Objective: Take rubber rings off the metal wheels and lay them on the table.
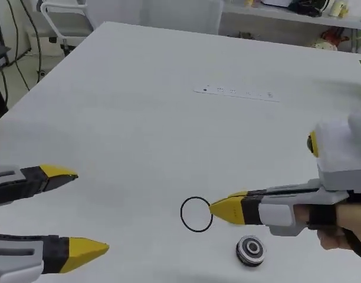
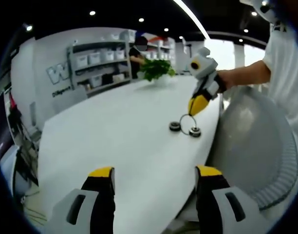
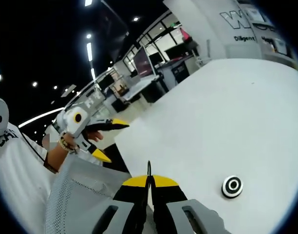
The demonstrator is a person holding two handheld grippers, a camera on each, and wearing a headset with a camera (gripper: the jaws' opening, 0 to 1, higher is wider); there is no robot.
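**Q:** Status, left to right?
**A:** Left gripper (image 1: 80, 209): yellow-tipped jaws spread wide, holding nothing. Thin black rubber ring (image 1: 196, 214): pinched by its rim in the closed jaws of the right gripper (image 1: 216, 208), low over the white table (image 1: 139, 118). I cannot tell whether it touches. Small round metal wheel (image 1: 250, 250): just beside the ring.

**Q:** How to lay it well?
**A:** Judgement: lower until the ring lies flat, then part the jaws, keeping it off the wheel.

**Q:** Obstacles?
**A:** Long white socket strip (image 1: 236, 92), well apart from the drop spot, so no hindrance.
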